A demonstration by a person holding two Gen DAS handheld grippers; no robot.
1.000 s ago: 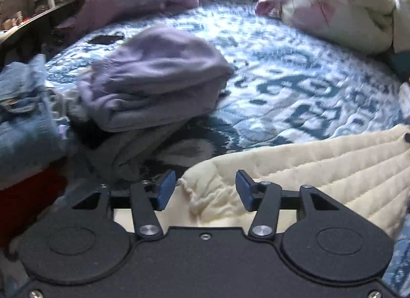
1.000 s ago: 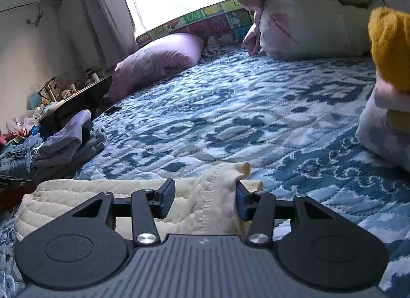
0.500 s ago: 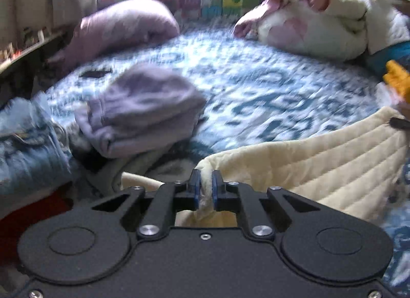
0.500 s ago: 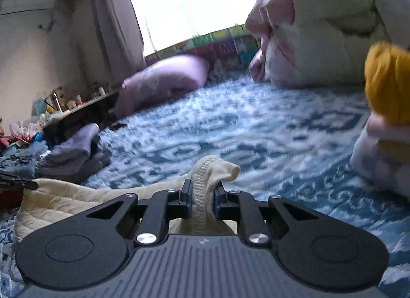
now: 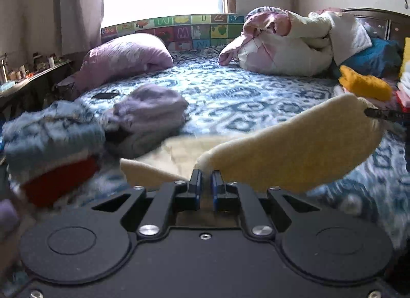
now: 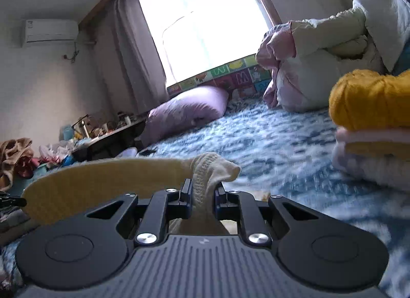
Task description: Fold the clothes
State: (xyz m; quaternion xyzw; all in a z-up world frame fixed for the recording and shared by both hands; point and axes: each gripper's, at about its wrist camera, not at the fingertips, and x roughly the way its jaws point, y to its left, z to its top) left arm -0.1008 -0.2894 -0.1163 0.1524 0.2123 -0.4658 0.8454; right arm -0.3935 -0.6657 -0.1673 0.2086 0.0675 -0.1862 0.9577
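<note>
Pinching opposite ends of the cream garment (image 5: pixel 294 149), both grippers (left (image 5: pixel 205 188), right (image 6: pixel 202 195)) risk slipping off the thin edges if it is pulled taut above the bed (image 5: pixel 243 98).

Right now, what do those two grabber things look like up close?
Both are flat black plastic. The left gripper has a smooth black body with two round discs, silver screws and thin arms ending in blue-padded jaws. The right gripper has the same shape, but its middle is grey and ribbed with lines. No cables or sleeves show.
</note>
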